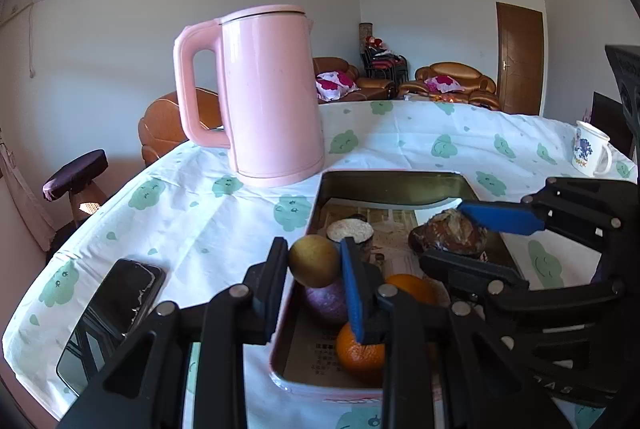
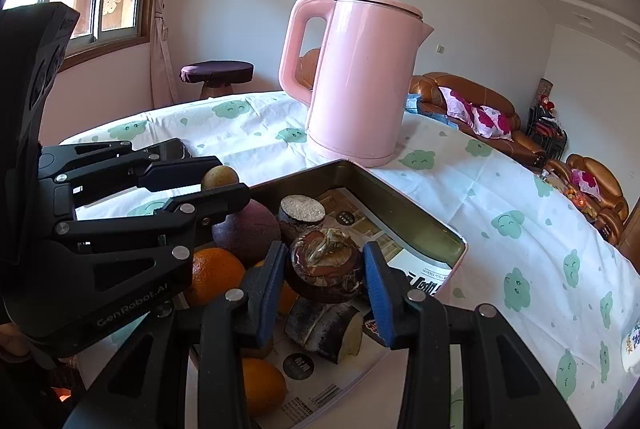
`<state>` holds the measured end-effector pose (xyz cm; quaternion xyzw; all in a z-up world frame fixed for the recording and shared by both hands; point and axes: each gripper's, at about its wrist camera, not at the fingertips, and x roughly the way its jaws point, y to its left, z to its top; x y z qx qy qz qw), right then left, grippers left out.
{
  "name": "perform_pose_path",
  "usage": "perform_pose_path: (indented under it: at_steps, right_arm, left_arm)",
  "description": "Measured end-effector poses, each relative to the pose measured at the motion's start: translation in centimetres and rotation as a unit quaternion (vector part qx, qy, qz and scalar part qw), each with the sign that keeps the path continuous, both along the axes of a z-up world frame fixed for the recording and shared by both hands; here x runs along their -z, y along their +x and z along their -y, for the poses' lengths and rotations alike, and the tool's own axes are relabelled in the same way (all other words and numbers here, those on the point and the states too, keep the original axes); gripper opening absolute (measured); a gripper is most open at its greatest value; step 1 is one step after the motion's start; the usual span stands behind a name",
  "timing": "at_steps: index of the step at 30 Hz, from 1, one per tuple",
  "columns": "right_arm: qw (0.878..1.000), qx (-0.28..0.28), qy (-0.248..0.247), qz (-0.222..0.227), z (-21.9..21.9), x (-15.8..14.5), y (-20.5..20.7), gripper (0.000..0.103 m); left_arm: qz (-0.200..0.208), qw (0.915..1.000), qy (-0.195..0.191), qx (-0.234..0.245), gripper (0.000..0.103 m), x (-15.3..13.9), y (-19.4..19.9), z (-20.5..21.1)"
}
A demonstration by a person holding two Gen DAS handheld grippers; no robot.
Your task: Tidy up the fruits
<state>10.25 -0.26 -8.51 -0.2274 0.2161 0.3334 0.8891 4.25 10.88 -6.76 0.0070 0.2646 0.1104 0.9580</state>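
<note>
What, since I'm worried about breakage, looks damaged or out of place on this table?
The phone lying near the left edge of the tablecloth seems to have a cracked screen. The tin looks dented and torn at its far right corner. Nothing looks spilled.

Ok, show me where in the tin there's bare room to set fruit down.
Free: the tin's far corner, paper-lined floor between the kettle-side wall and the cut root piece. Crowded: the near end, where oranges, a purple fruit and both grippers sit.
</note>
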Motion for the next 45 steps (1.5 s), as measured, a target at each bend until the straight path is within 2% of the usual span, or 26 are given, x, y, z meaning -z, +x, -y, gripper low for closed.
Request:
perform_pose_path:
  at_steps: [4, 7, 10, 12, 14, 23, 25, 28, 30, 33, 37, 45]
  right_arm:
    - [1.0, 0.0, -0.006, -0.007, 0.0, 0.5, 0.1, 0.041]
    - [1.0, -0.003, -0.008, -0.013, -0.1, 0.8, 0.1, 0.042]
    - [1.0, -0.001, -0.007, -0.008, 0.1, 0.7, -0.1, 0.043]
    - [1.0, 0.002, -0.003, -0.005, 0.4, 0.4, -0.2, 0.047]
    - [1.0, 0.003, 0.004, -0.003, 0.7, 0.1, -0.5, 0.049]
    - [0.999, 0.026, 0.025, 0.032, 3.3, -2.0, -2.6, 0.051]
    - [0.998, 0.037, 0.033, 0.04, 4.2, -2.6, -2.9, 0.054]
    - [0.996, 0.051, 0.053, 0.05, 5.6, -3.5, -3.5, 0.064]
    - [0.994, 0.061, 0.065, 0.058, 6.5, -4.1, -3.9, 0.067]
    - [0.992, 0.071, 0.079, 0.065, 7.5, -4.8, -4.3, 0.067]
    - [0.988, 0.092, 0.091, 0.082, 8.5, -5.4, -4.9, 0.079]
    - [0.983, 0.112, 0.106, 0.096, 9.7, -5.8, -5.3, 0.08]
  left_arm:
    - [-0.002, 1.0, 0.002, -0.001, 0.03, 0.3, 0.0, 0.0]
    - [0.0, 1.0, 0.002, 0.002, 0.036, 0.3, -0.1, 0.1]
    - [0.008, 0.9999, 0.006, -0.004, 0.045, 0.0, -0.4, -0.1]
    - [0.016, 0.9998, 0.004, -0.01, 0.058, -0.2, -0.7, -0.3]
    - [0.027, 0.9995, 0.004, -0.012, 0.066, -0.7, -1.1, -0.5]
    - [0.069, 0.9975, 0.008, -0.009, 0.074, -2.5, -2.7, -0.1]
    - [0.076, 0.997, 0.008, -0.01, 0.077, -2.9, -3.0, 0.0]
    - [0.085, 0.9963, 0.01, -0.006, 0.087, -3.3, -3.5, 0.5]
    - [0.091, 0.9958, 0.011, -0.005, 0.094, -3.6, -3.8, 0.8]
    - [0.096, 0.9953, 0.016, 0.0, 0.096, -3.8, -4.2, 1.4]
    - [0.103, 0.9944, 0.022, 0.002, 0.102, -4.0, -4.6, 2.0]
    - [0.103, 0.9944, 0.022, 0.003, 0.103, -4.1, -4.7, 2.2]
